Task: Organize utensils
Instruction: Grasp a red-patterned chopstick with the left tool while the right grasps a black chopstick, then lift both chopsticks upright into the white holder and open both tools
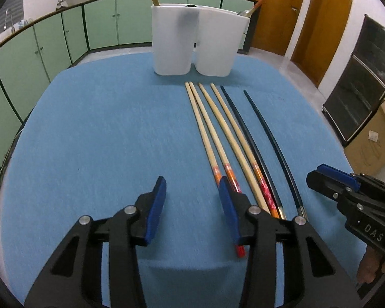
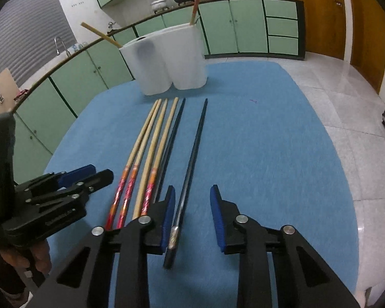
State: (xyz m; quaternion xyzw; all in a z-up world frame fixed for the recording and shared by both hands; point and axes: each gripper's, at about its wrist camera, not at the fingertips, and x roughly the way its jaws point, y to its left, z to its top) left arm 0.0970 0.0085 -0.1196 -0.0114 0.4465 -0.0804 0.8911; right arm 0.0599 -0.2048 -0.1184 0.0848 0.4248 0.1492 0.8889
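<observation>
hovering over the blue cloth [image 1: 89, 128]: left gripper [image 1: 192, 200], jaws apart, empty, beside the bamboo chopsticks [image 1: 205, 128]. right gripper [image 2: 192, 210], jaws apart, unclenched, straddling one black chopstick [image 2: 192, 159]. second black chopstick [image 2: 170, 138] just left. white holder [image 2: 166, 59] beyond, chopsticks inside.

**Chopsticks laid out before white holder**

Four wooden chopsticks [image 2: 151, 138] and two black ones [image 2: 195, 148] are laid side by side ahead of the tongs; the two-compartment holder [image 2: 166, 61] is stood upright beyond, holding two sticks.
</observation>
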